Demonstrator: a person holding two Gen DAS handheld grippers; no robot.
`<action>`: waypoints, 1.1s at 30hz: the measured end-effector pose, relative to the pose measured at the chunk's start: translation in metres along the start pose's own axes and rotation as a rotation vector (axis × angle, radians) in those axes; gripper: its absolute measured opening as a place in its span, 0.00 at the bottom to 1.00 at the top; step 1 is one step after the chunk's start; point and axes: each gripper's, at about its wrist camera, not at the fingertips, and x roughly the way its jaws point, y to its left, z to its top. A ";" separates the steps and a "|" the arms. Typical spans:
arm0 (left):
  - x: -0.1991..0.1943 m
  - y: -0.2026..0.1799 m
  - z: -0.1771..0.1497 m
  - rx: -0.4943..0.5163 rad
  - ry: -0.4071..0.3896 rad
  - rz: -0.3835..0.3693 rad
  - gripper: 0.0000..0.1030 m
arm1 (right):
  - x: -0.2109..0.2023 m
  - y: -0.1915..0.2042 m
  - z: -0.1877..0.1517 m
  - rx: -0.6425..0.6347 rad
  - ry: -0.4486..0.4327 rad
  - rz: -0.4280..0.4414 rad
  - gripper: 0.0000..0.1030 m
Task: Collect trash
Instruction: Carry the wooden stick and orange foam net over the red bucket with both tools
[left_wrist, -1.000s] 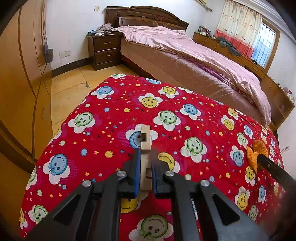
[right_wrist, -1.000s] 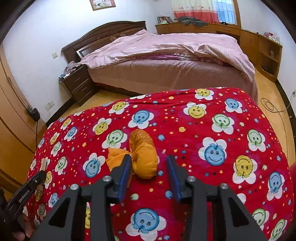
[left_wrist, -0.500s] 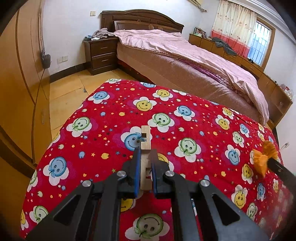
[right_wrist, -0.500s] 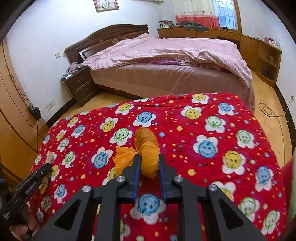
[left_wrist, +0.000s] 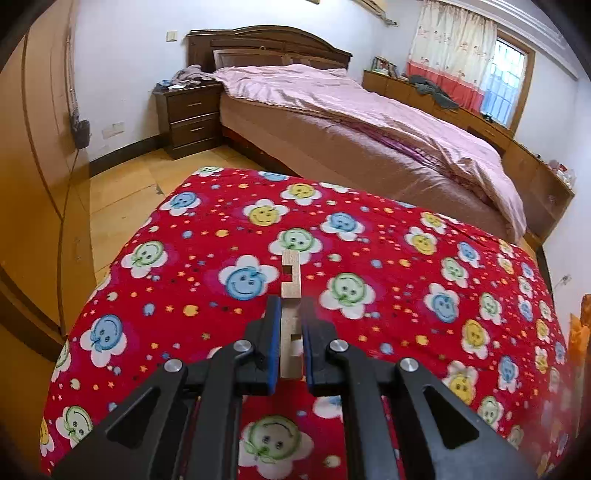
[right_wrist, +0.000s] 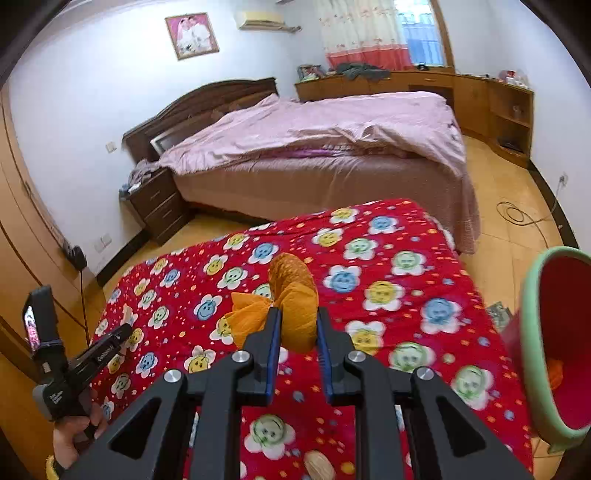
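Observation:
My left gripper (left_wrist: 289, 314) is shut on a notched wooden piece (left_wrist: 290, 278) and holds it above the red smiley-flower cloth (left_wrist: 388, 295). My right gripper (right_wrist: 295, 317) is shut on a crumpled orange wrapper (right_wrist: 291, 295), lifted over the same cloth (right_wrist: 388, 295). A bin with a green rim and red inside (right_wrist: 554, 339) stands at the right edge of the right wrist view, with something orange in it. The left gripper also shows at the lower left of the right wrist view (right_wrist: 123, 330). The orange wrapper shows blurred at the right edge of the left wrist view (left_wrist: 581, 332).
A small round tan object (right_wrist: 319, 467) lies on the cloth near the bottom of the right wrist view. A pink-covered bed (left_wrist: 369, 125) stands beyond the cloth, a dark nightstand (left_wrist: 188, 114) and a wooden wardrobe (left_wrist: 33, 166) to the left. A cable (right_wrist: 517, 214) lies on the floor.
My right gripper has shut on the orange wrapper and lifted it, swinging right so the bin has come into view. My left gripper has risen a little with the wooden piece.

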 end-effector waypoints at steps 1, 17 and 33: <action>-0.002 -0.002 0.000 0.003 -0.004 -0.007 0.10 | -0.005 -0.004 -0.001 0.008 -0.007 -0.002 0.20; -0.057 -0.049 0.003 0.099 -0.060 -0.071 0.10 | -0.089 -0.078 -0.013 0.152 -0.108 -0.088 0.20; -0.121 -0.116 -0.021 0.195 -0.064 -0.228 0.10 | -0.138 -0.139 -0.044 0.272 -0.147 -0.128 0.20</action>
